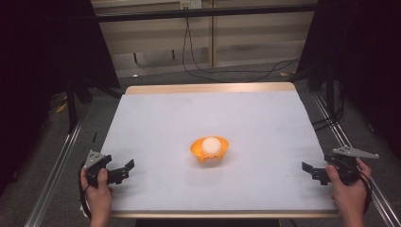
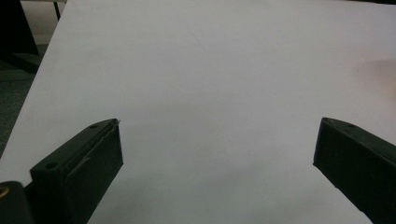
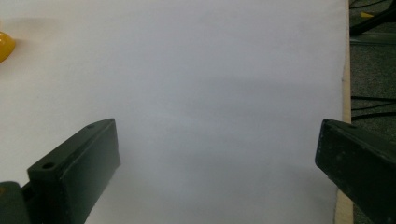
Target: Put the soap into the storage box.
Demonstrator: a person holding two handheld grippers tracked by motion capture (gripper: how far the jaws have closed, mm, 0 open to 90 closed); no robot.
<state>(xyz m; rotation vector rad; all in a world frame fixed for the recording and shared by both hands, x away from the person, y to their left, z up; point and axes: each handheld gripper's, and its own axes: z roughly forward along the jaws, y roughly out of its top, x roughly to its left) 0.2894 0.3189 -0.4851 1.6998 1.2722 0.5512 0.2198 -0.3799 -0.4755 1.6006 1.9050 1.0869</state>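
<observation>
I see a shallow orange plastic bowl (image 1: 209, 150) sitting near the middle of the white-covered surface (image 1: 208, 113), and I take it as my landmark. A round white ball (image 1: 211, 145) rests inside the bowl, rising above its rim. My left tongs (image 1: 124, 170) are well to the left of the bowl and slightly nearer my side, held in the left hand (image 1: 98, 188) close to the surface's near-left corner, with the grey 3-cornered plate (image 1: 93, 158) on top. Their 2 black jaws stand apart with nothing between them; in the left gripper view the left tongs (image 2: 215, 149) frame only bare white covering, and a faint orange blur at the right edge lies in the direction of the bowl, too soft for me to tell more. My right tongs (image 1: 309, 171) are well to the right of the bowl, held in the right hand (image 1: 349, 189) by the near-right edge, jaws pointing toward the bowl. In the right gripper view the right tongs (image 3: 217, 149) are likewise spread wide and empty, and a sliver of the orange bowl (image 3: 4, 44) peeks in at the upper left.
</observation>
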